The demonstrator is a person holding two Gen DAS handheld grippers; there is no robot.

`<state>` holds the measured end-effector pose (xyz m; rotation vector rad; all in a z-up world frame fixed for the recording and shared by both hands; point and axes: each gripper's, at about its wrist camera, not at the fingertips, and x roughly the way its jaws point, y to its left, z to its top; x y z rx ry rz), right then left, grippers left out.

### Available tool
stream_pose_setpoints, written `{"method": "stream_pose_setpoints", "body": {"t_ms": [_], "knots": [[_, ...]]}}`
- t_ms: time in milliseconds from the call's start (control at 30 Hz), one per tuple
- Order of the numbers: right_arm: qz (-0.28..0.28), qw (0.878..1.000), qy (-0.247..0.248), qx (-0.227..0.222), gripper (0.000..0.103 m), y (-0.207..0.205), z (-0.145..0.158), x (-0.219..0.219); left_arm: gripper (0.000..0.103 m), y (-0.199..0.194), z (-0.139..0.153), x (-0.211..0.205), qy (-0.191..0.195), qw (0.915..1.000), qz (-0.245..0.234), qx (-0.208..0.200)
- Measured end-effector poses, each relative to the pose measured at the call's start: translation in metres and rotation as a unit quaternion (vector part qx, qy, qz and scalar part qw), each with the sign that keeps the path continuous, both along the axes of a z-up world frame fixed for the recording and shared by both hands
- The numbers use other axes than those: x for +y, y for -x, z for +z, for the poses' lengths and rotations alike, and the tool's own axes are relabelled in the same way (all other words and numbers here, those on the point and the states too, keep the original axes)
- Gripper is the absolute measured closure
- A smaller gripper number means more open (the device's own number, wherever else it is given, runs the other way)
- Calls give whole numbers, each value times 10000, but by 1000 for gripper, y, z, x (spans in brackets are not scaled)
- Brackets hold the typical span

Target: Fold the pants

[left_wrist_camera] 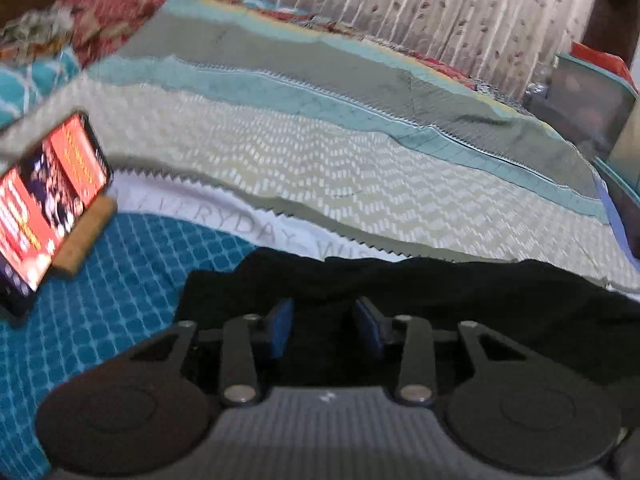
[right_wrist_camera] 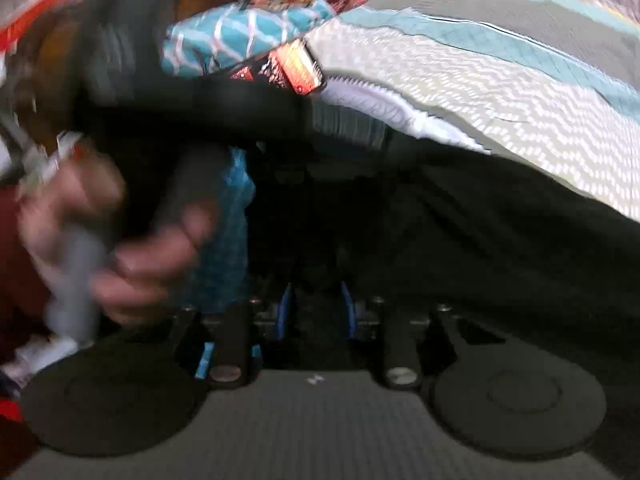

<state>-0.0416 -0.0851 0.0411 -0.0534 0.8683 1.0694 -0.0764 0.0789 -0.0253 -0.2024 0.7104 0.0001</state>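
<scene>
Bedding covers the whole surface: a teal checked sheet [left_wrist_camera: 120, 280] at the left, where a lit phone [left_wrist_camera: 48, 200] leans on a brown block [left_wrist_camera: 86, 236], then a folded striped quilt [left_wrist_camera: 340, 184] across the middle, with floral curtains [left_wrist_camera: 400, 4] behind. Black pants [left_wrist_camera: 460, 292] lie along the bed's near edge. The left gripper [left_wrist_camera: 323, 330] hovers over them, jaws apart; the right gripper [right_wrist_camera: 316, 312] pinches dark pants fabric.

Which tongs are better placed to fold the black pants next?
Probably right: the right tongs look closed on the black pants, while the left tongs hang open above them.
</scene>
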Motion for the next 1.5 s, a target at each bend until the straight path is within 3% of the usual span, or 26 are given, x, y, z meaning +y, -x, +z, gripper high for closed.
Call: {"method": "stream_pose_setpoints", "body": {"t_ms": [100,233,333,433,500,567,667,700,800,867,1033,1167,1333,1367,1500], "knots": [[-372,9989,-259,-131,73,-6,10,-25,62,10,13,4,255,9996,96,6],[-1230,9918,-268,-228,73,-17,8,-68,60,32,40,-8,555,9977,-51,-380],[-1956,9805,-10,-178,73,-24,-6,-106,57,40,44,-39,458,9969,-504,-381],[-2715,9614,430,-136,74,-30,-22,-147,57,35,23,-73,62,9964,-845,-44],[-3230,9446,557,-150,88,-29,-28,-184,57,27,1,-87,-160,9955,-852,381],[-3797,9228,638,-132,90,-27,-29,-223,59,21,-21,-93,-500,9933,-717,760],[-4699,8802,660,-76,91,-17,-31,-287,59,25,-19,-99,-726,9924,-747,652],[-4979,8650,614,10,102,-12,-33,-311,59,23,-19,-99,-735,9922,-734,694],[-5661,8227,504,53,103,8,-34,-365,57,17,-10,-101,-603,9926,-608,867],[-5923,8051,313,77,103,19,-36,-387,57,16,-1,-111,-440,9933,-713,800],[-6269,7790,-73,-83,102,48,-34,-409,55,4,10,-174,-457,9854,-1503,652],[-6795,7312,-537,-255,72,69,-31,-452,54,-4,4,-232,-537,9719,-2173,735],[-7266,6683,-1591,137,60,93,-55,-505,54,-11,-19,-272,-584,9590,-2527,1141],[-7282,6614,-1787,196,57,93,-61,-512,51,-12,-22,-276,-655,9588,-2504,1172],[-7262,6567,-2016,270,58,72,-74,-530,50,-14,-23,-279,-764,9590,-2442,1221]]}}
